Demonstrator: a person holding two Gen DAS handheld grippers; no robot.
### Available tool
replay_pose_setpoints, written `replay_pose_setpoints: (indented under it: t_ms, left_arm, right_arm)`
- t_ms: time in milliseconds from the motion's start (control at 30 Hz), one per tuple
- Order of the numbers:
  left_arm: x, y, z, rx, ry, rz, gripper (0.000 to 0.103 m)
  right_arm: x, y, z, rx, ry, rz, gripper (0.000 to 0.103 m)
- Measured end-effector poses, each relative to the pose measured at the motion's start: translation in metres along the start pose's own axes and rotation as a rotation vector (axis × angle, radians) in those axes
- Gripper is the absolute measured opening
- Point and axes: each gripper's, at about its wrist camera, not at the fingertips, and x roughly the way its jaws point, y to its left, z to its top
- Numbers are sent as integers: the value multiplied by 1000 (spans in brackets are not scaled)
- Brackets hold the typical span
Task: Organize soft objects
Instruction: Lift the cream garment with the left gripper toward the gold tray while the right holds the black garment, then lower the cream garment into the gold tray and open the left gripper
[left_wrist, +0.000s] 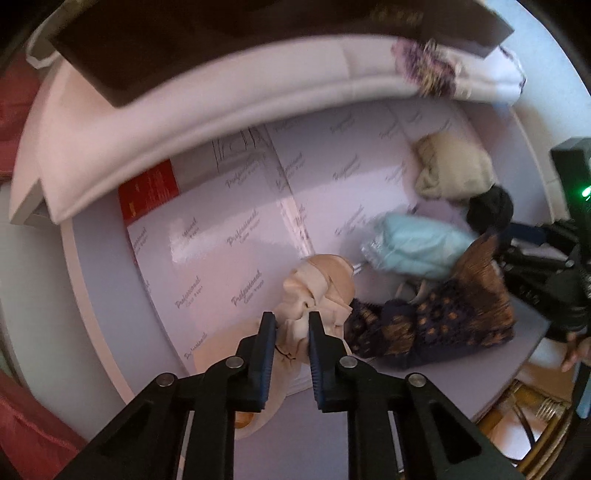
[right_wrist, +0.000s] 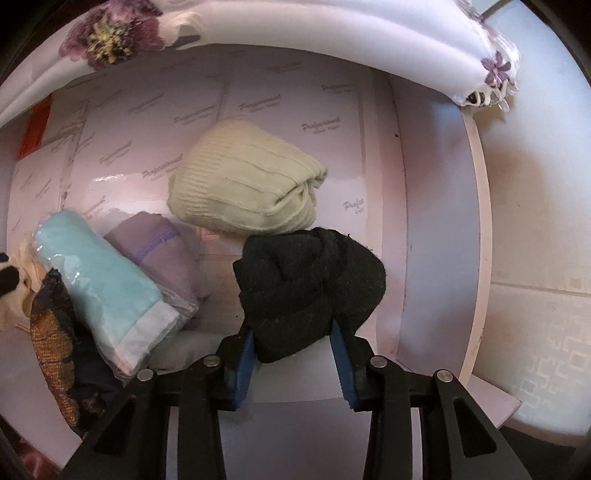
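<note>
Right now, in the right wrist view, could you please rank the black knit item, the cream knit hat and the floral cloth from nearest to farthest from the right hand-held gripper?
1. Black knit item: between the right hand-held gripper fingers.
2. Cream knit hat: just behind it, centre of the shelf.
3. Floral cloth: farthest, draped along the top.

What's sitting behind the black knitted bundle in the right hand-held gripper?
Directly behind the black knitted bundle lies a cream knitted piece, folded on the printed shelf liner. The black bundle overlaps its near edge, so that strip, and whether the two touch, stays hidden.
</note>
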Motion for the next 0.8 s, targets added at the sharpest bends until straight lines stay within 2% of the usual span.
replay_pose_setpoints:
  t_ms: [233, 400, 533, 667, 800]
  left_arm:
    - [-37, -5, -8, -32, -85, -31, 16]
    - [-71, -5, -18, -78, -191, -48, 15]
    - [-100, -5, -12, -123, -288, -65, 15]
    - [-126, 1, -11, -194, -373, -112, 15]
    - [-148, 15, -9, -283, -463, -191, 15]
  right_arm:
    - [-9, 5, -1, -26, 2, -5, 39]
    - [-11, 9, -1, -37, 1, -9, 39]
    - [-12, 10, 0, -43, 1, -8, 39]
    - [-12, 10, 0, -45, 1, -10, 39]
    - [-10, 10, -1, -47, 1, -11, 39]
